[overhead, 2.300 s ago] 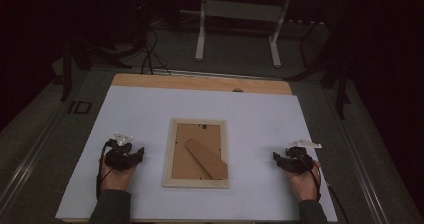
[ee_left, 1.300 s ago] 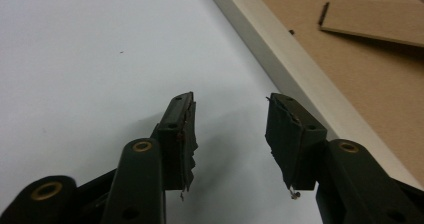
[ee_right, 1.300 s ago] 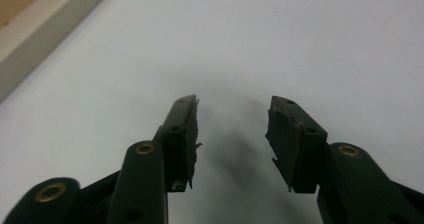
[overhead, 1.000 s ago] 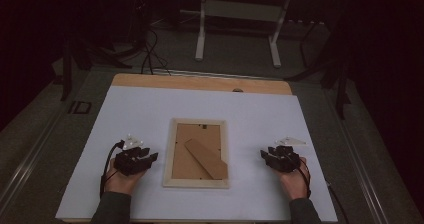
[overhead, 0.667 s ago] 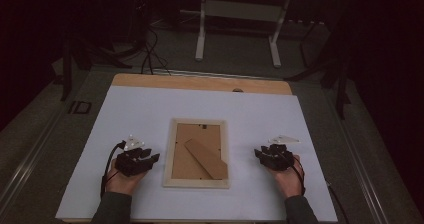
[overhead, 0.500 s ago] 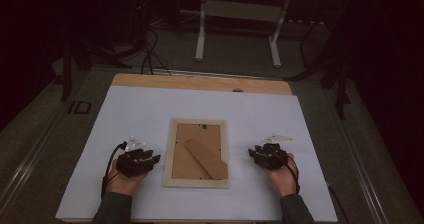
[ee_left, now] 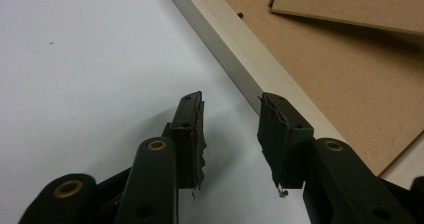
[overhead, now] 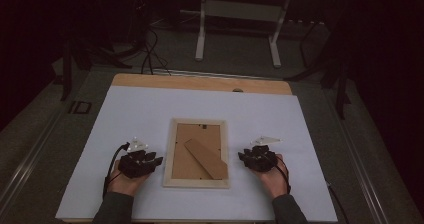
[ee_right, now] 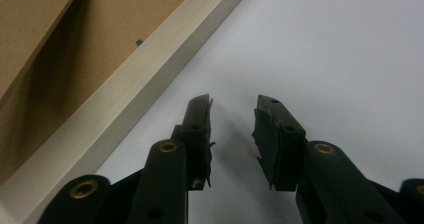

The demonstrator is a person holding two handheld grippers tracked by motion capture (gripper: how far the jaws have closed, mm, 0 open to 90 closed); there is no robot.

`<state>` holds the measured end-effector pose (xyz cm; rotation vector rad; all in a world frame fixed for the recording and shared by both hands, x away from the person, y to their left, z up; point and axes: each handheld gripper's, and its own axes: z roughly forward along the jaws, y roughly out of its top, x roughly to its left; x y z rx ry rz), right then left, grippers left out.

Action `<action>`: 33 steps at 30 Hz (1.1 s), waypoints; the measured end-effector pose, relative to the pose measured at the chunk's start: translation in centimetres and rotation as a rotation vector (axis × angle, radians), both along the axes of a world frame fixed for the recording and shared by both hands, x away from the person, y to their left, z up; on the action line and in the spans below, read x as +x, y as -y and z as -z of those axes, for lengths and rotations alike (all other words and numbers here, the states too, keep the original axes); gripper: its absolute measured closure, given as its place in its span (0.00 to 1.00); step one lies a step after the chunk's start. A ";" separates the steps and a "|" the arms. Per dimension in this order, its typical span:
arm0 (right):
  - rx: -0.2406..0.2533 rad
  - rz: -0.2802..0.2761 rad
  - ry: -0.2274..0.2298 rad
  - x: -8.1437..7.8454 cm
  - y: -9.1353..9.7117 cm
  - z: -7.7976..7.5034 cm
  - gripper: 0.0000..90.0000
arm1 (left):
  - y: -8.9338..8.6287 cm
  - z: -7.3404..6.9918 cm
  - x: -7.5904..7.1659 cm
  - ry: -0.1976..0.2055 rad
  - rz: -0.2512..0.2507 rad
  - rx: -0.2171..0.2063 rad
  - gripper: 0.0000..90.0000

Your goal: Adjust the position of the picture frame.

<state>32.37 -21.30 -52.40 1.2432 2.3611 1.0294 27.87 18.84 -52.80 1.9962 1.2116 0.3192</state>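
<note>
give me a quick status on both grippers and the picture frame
Left gripper and right gripper open, jaws just closing in, nothing between them. Picture frame face down between them, untouched. Nothing in the way.

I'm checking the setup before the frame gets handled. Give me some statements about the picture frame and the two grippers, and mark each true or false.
1. The pale wooden picture frame lies face down, its brown backing board up. True.
2. The brown cardboard stand flap lies diagonally on the backing. True.
3. The left gripper clamps the frame's rail. False: its fingers stand apart over the white table sheet, beside the rail.
4. The right gripper holds nothing between its fingers. True.
5. Both grippers sit on the frame's left side. False: one flanks each side.
</note>
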 end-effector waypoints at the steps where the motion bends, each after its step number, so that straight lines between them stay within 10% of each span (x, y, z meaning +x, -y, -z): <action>1: -0.004 -0.008 -0.005 0.0 -0.2 0.1 0.76 | 0.1 0.0 0.0 -0.003 0.008 0.001 0.71; 12: -0.015 -0.074 -0.029 -0.4 -1.5 0.5 0.92 | 1.0 0.0 -0.4 -0.030 0.058 -0.009 0.79; 17: -0.023 -0.130 -0.031 -1.0 -2.3 0.4 1.00 | 1.1 0.0 -0.1 -0.037 0.057 -0.012 1.00; 33: -0.021 -0.207 -0.046 -2.3 -2.7 0.5 1.00 | 2.2 0.5 1.4 -0.060 0.003 0.042 1.00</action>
